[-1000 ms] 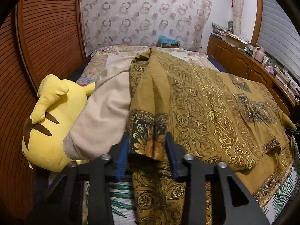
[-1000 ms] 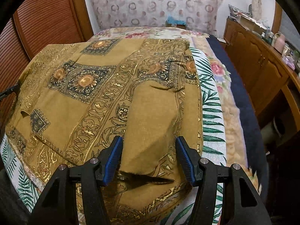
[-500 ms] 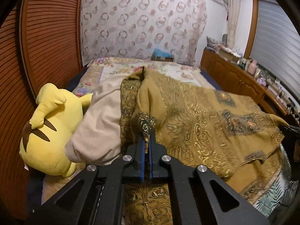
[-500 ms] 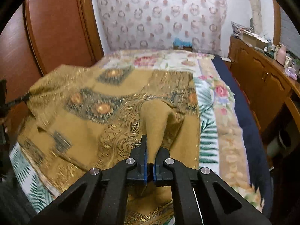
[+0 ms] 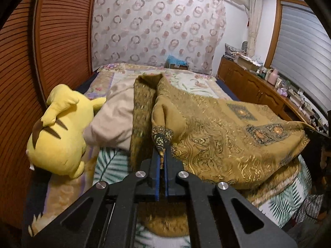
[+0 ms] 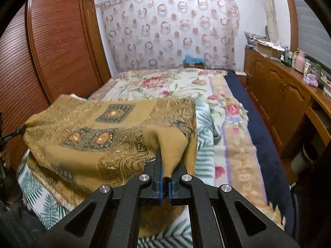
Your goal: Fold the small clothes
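Note:
A mustard-gold patterned garment (image 5: 217, 136) is stretched above the bed between my two grippers. My left gripper (image 5: 163, 161) is shut on its dark-patterned near left corner. My right gripper (image 6: 164, 173) is shut on a plain mustard fold at the near right edge of the garment (image 6: 107, 136). The cloth sags between the two grips, and its far end drapes down onto the bed. The other gripper shows as a dark shape at the edge of each view.
A yellow plush toy (image 5: 60, 132) and a beige pillow (image 5: 115, 115) lie on the left of the bed. A floral blanket (image 6: 186, 86) and a palm-leaf sheet (image 6: 204, 144) cover the bed. A wooden wardrobe (image 6: 51, 41) stands left, a wooden dresser (image 6: 285, 91) right.
Both grippers went from open around the garment's near corners to shut on them, then lifted the cloth off the bed, pulling it up and toward me.

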`<state>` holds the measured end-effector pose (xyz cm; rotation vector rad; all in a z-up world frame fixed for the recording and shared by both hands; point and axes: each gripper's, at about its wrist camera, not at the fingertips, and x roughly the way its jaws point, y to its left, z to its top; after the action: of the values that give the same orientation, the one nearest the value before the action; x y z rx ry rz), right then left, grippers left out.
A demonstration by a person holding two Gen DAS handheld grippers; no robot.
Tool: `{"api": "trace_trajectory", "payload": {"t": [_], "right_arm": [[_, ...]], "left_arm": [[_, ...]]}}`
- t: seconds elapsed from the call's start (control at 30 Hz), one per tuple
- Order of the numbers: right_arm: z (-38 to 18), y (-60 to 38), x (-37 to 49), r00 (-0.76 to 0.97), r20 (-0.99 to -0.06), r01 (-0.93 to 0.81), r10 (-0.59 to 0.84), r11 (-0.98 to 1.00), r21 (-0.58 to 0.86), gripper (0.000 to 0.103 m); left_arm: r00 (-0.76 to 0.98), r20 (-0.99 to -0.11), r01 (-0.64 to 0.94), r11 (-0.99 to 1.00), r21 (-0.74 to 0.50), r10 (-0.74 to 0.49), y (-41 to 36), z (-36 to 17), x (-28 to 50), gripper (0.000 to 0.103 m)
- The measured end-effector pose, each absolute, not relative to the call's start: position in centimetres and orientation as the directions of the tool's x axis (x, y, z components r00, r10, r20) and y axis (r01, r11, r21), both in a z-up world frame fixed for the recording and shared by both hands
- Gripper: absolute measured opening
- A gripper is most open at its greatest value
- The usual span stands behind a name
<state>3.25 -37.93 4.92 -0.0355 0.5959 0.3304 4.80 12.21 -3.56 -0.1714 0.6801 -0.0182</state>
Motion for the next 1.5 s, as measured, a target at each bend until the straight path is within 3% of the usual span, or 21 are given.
{"api": "trace_trajectory", "payload": {"t": [0.37,0.47,0.53,0.63,0.7,0.77,0.97,1.1,1.5], "right_arm": [[4.7,-38.1,1.3,0.772,-0.572,-0.307,0.276,0.951,0.044,0.003],[5.0,-37.8,1.0,0.782,-0.564,-0.304,0.264,0.952,0.023,0.008],[5.4,-37.8,0.7,0.793,-0.553,-0.299,0.257,0.954,0.014,0.011],[5.6,-37.4,0.2,0.807,-0.535,-0.292,0.250,0.956,0.006,0.030],[5.6,-37.0,0.0,0.816,-0.518,-0.298,0.257,0.955,0.005,0.055],[5.1,-36.6,0.2,0.812,-0.510,-0.319,0.283,0.947,0.017,0.059],[2.4,-33.0,1.8,0.772,-0.545,-0.378,0.326,0.926,0.018,0.059],[1.0,-30.6,3.0,0.739,-0.582,-0.415,0.340,0.910,0.005,0.059],[-1.0,-27.1,5.2,0.681,-0.659,-0.457,0.319,0.888,-0.043,0.059]], "left_arm": [[0.763,-0.644,-0.058,0.989,-0.139,-0.046,11.7,-4.6,3.1,0.004],[0.756,-0.654,-0.057,0.990,-0.127,-0.041,11.4,-5.2,3.0,0.005],[0.755,-0.655,-0.056,0.991,-0.122,-0.038,11.3,-5.2,2.8,0.020],[0.768,-0.640,-0.052,0.992,-0.117,-0.035,11.1,-4.8,2.4,0.039],[0.778,-0.627,-0.048,0.992,-0.118,-0.037,11.1,-4.4,2.2,0.043],[0.778,-0.627,-0.045,0.992,-0.117,-0.038,10.9,-4.3,2.0,0.044],[0.761,-0.649,-0.055,0.994,-0.098,-0.022,10.7,-4.7,2.6,0.045],[0.750,-0.661,-0.053,0.994,-0.095,-0.024,10.6,-5.5,2.8,0.070],[0.725,-0.689,-0.082,0.993,-0.083,0.002,11.0,-7.2,2.9,0.070]]}}
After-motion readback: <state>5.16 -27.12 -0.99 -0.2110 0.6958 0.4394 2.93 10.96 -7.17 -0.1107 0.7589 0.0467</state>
